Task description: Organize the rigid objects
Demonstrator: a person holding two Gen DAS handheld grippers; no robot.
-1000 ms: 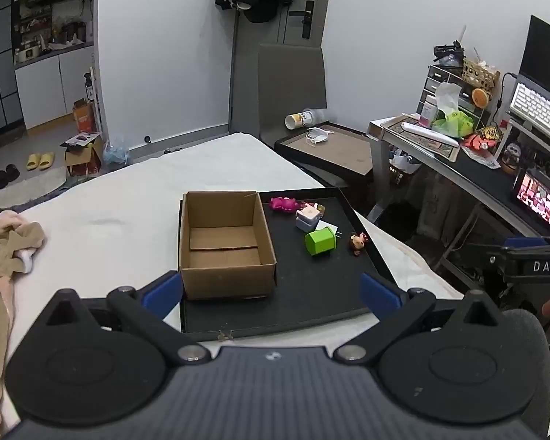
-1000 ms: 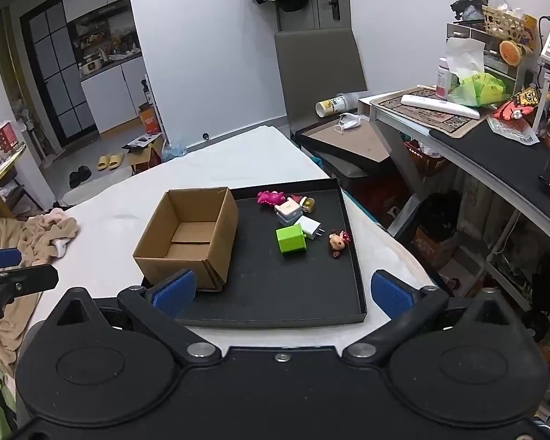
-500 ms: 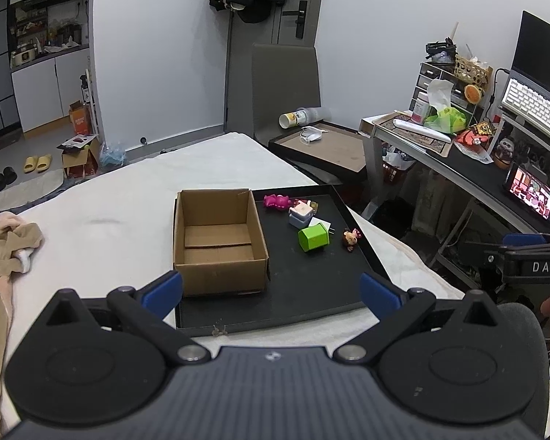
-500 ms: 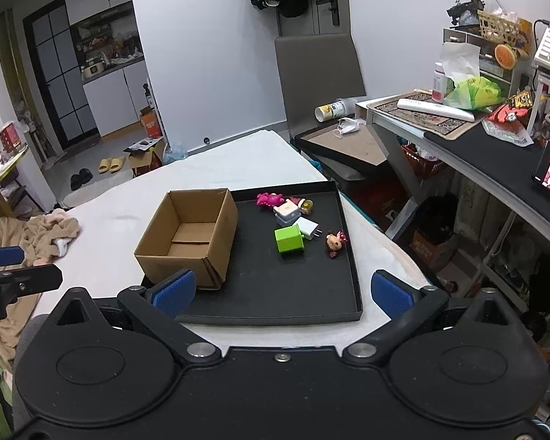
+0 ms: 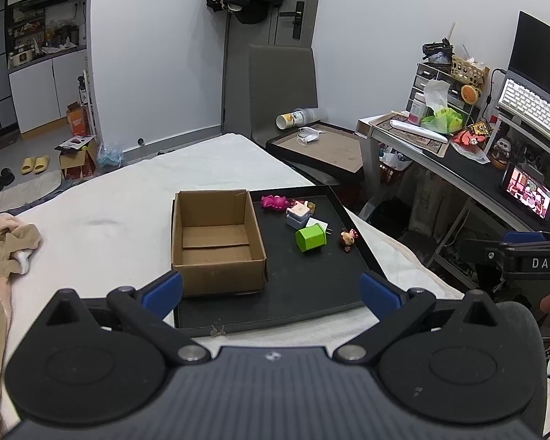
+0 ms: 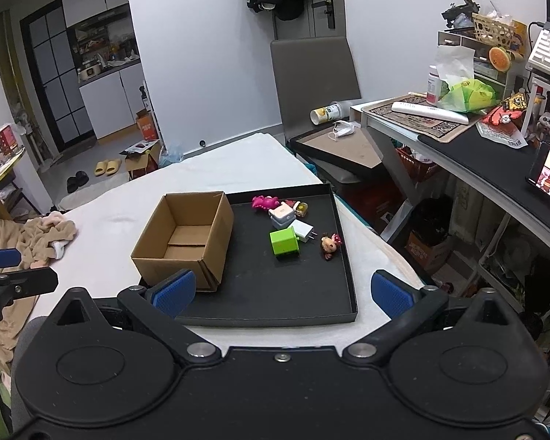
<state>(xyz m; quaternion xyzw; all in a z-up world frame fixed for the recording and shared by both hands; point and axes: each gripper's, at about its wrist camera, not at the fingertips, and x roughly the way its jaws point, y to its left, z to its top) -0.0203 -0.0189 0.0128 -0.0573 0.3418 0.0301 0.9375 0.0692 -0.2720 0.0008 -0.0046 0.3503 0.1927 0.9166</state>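
You are holding both grippers back from the near edge of the black tray (image 5: pixel 311 293), which is lying on a white bed (image 5: pixel 102 227), and nothing is standing between them and the tray. Your left gripper (image 5: pixel 271 289) is hanging wide open with its blue fingers (image 5: pixel 161 288) gripping nothing. Your right gripper (image 6: pixel 280 289) is spread just as wide and is also touching nothing.

On the tray's left side a cardboard box (image 5: pixel 216 242) is sitting open, with nothing showing inside. Right of the box, toward the tray's far right part, the small things are lying close together: a green cube (image 6: pixel 284 242) nearest you, a white plug (image 6: pixel 302 231) touching it, and a little doll (image 6: pixel 330 245) beside them at the tray's right rim. Just beyond are a white block (image 6: pixel 282 216), a small yellow piece (image 6: pixel 301 208) and a pink toy (image 6: pixel 264 201).

Left of the tray, a beige cloth (image 5: pixel 3 249) is lying crumpled on the bed. Beyond the tray, a grey chair (image 6: pixel 313 73) is standing.
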